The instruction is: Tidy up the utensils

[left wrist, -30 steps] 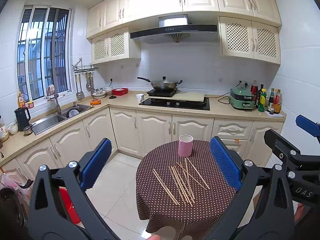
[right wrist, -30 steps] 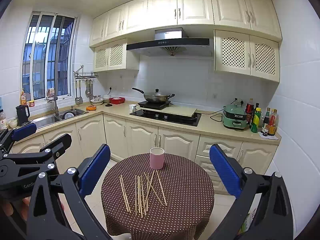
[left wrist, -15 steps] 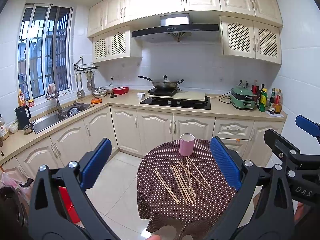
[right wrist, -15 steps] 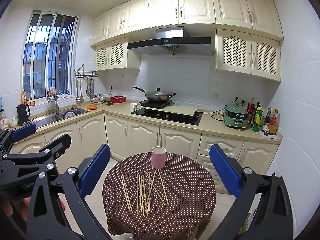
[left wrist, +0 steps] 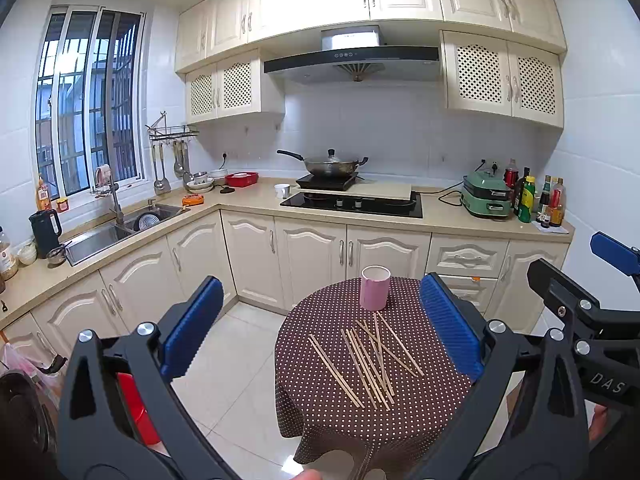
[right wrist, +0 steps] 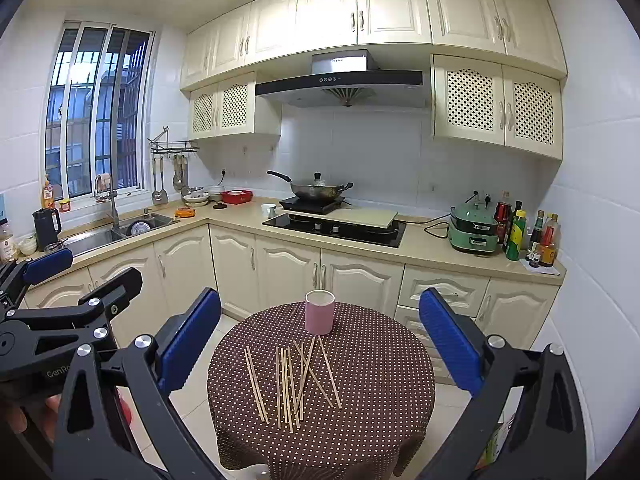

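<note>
Several wooden chopsticks (left wrist: 370,360) lie scattered and partly crossed on a small round table with a brown dotted cloth (left wrist: 320,408). They also show in the right wrist view (right wrist: 294,380). A pink cup (left wrist: 375,288) stands upright behind them, also in the right wrist view (right wrist: 319,312). My left gripper (left wrist: 320,324) is open and empty, held in front of the table. My right gripper (right wrist: 320,340) is open and empty, also short of the table. Each gripper shows at the edge of the other's view.
The table (right wrist: 380,400) stands on a tiled floor (left wrist: 224,360). Behind it run cream kitchen cabinets (left wrist: 312,248) with a hob and wok (left wrist: 332,166), a sink (left wrist: 100,232) at the left and bottles (left wrist: 536,200) at the right. A red object (left wrist: 134,408) sits low at the left.
Both views have shifted slightly: the table and cup sit a little lower and closer. The chopsticks and cup have not moved. Both grippers stay open.
</note>
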`<action>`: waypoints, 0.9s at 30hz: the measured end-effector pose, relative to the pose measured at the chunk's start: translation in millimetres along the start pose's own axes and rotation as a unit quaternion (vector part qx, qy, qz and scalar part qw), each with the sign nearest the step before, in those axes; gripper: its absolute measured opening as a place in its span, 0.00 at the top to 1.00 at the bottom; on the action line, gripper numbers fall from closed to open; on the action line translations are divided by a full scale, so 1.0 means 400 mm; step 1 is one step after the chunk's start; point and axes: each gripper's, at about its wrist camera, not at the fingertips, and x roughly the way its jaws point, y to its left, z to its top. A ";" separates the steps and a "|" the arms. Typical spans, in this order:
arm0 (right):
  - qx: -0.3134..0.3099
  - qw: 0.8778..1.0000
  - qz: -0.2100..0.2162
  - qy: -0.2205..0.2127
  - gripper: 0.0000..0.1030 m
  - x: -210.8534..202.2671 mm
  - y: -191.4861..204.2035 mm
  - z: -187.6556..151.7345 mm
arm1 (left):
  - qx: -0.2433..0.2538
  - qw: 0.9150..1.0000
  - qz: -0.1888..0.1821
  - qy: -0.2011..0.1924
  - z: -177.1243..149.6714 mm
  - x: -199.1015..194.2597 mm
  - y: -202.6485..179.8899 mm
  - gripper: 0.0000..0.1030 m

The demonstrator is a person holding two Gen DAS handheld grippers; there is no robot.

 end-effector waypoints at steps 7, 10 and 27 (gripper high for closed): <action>-0.001 1.000 0.002 0.003 0.07 0.011 0.007 -0.001 | -0.002 1.000 0.000 0.002 -0.003 0.005 0.017 0.06; -0.001 1.000 0.002 0.003 0.07 0.013 0.009 -0.001 | -0.002 1.000 0.001 0.002 0.004 0.010 0.020 0.06; -0.004 1.000 0.010 0.017 0.07 0.079 0.025 0.000 | -0.004 1.000 0.004 0.015 0.011 0.083 0.051 0.06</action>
